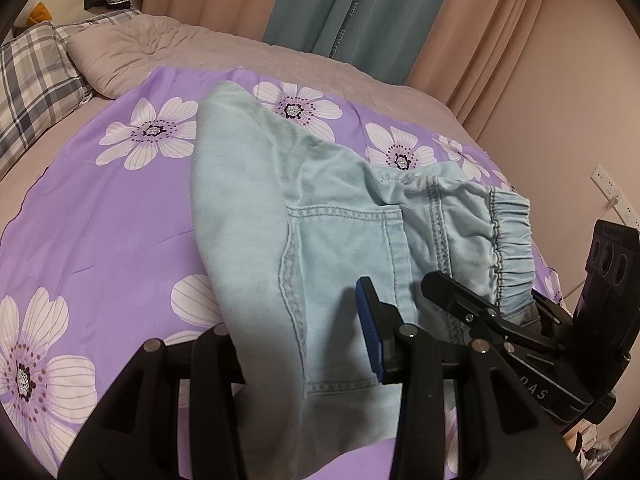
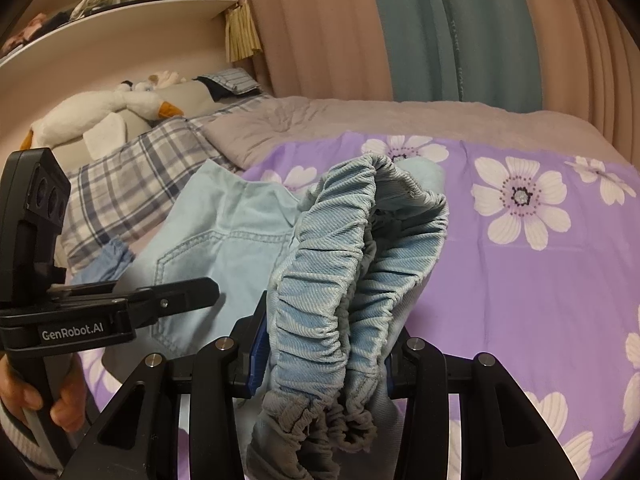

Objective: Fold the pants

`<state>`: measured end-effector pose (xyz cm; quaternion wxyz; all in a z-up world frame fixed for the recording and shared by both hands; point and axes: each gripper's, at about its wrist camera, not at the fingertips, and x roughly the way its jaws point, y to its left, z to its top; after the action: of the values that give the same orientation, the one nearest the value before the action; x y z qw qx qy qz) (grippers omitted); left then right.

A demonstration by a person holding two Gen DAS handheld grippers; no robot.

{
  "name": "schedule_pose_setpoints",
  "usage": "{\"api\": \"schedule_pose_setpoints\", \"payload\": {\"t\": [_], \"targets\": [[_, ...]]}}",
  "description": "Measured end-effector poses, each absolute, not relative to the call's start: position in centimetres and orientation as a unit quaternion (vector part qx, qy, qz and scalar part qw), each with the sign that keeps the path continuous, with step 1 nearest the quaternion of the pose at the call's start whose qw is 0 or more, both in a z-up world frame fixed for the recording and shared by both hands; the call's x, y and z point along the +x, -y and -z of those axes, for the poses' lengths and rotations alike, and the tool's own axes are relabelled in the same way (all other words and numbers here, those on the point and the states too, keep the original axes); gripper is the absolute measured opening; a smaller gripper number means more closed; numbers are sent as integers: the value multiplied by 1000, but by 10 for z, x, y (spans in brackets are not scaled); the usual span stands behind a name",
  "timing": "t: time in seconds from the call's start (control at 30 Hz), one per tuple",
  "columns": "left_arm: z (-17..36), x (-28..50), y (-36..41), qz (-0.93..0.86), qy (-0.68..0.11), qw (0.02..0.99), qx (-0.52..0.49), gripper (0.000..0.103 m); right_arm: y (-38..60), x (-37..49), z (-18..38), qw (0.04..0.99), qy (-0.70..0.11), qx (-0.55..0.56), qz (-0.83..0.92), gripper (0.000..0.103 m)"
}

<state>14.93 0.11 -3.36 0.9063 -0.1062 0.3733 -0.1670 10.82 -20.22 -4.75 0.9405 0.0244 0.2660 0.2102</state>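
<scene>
Light blue denim pants (image 1: pixel 320 216) lie on a purple flowered sheet (image 1: pixel 100 208), back pocket up, one leg reaching toward the far side. My left gripper (image 1: pixel 296 344) is low over the pants near the pocket; cloth drapes across its jaws and hides one finger, and a blue-padded finger (image 1: pixel 370 320) shows. My right gripper (image 2: pixel 320 360) is shut on the bunched elastic waistband (image 2: pixel 340 280) and holds it up off the bed. The right gripper also shows in the left wrist view (image 1: pixel 500 312), at the waistband. The left gripper shows in the right wrist view (image 2: pixel 176 300), beside the pocket.
A plaid pillow (image 1: pixel 32 80) and a taupe quilt (image 1: pixel 132 52) lie at the head of the bed. A plush goose (image 2: pixel 104 116) rests by the headboard. Pink and teal curtains (image 1: pixel 360 4) hang behind. A wall socket (image 1: pixel 612 192) is at the right.
</scene>
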Motion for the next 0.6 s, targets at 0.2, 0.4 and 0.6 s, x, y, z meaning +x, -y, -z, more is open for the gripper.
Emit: {"api": "schedule_pose_setpoints", "payload": {"t": [0.2,0.4,0.6], "targets": [[37,163,3,166,-375,906,-104,39,202,118,51,941,-267,26,-208,45],[52,192,13,163,-380,906,-92,39,204,139,62,940,-276,28,-199,45],[90,236,16,156,-421,888,-97,39,214,184,94,921,-332,72,-192,45]]}}
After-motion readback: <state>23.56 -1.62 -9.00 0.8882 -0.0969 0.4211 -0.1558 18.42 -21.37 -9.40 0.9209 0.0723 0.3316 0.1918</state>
